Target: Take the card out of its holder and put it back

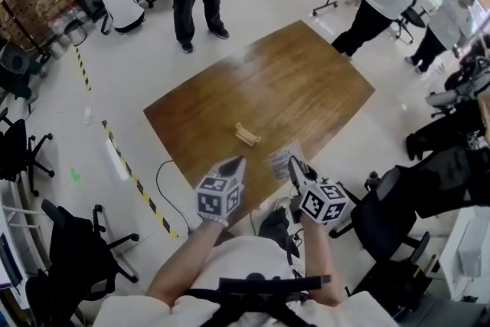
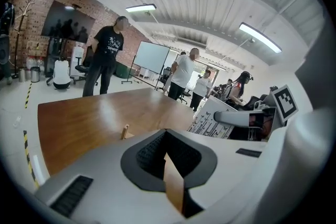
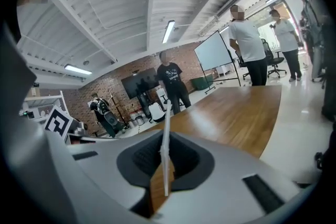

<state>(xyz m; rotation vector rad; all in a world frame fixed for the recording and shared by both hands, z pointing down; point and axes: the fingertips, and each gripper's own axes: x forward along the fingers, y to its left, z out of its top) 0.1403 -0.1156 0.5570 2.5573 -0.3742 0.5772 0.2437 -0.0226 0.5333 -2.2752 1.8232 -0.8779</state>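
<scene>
The right gripper (image 1: pixel 295 168) holds the card (image 1: pixel 283 161) clamped edge-on between its jaws, above the near edge of the worktop (image 1: pixel 291 80). The wooden holder (image 1: pixel 246 135) sits on the worktop without the card, just beyond it. The left gripper (image 1: pixel 232 166) hovers alongside, jaws closed together on nothing.
</scene>
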